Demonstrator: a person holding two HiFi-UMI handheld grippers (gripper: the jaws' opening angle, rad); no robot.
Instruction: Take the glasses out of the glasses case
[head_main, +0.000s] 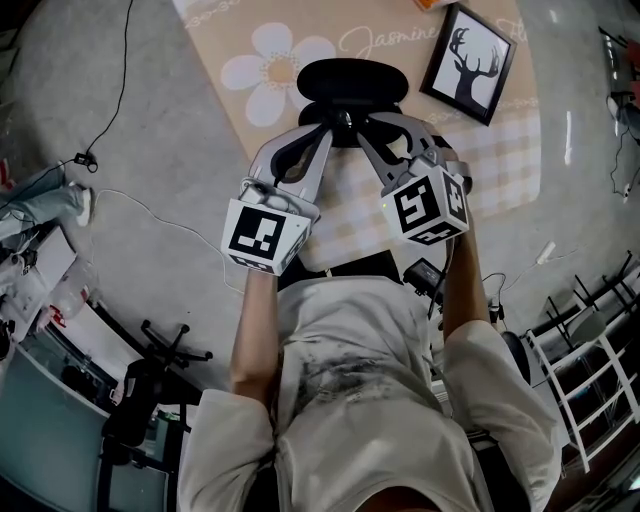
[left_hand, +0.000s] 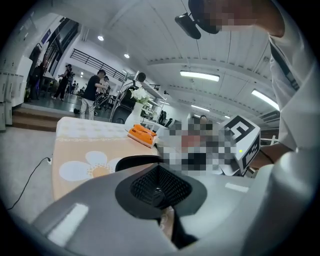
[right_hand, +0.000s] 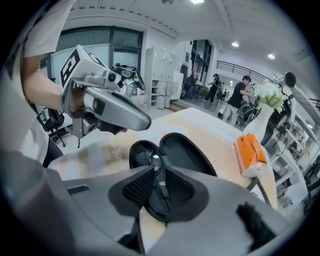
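The black glasses case lies open on the flower-print mat, its lid tipped back. My right gripper is shut on the dark glasses, which stand on edge between its pads just in front of the case's open shell. From the head view, both grippers meet at the case's near edge: right gripper, left gripper. My left gripper has its pads together with nothing seen between them, and only the case's rim shows beyond it.
A framed deer picture lies right of the case. An orange and white object sits at the table's far edge near a vase of white flowers. The flower mat covers the table. People stand in the background.
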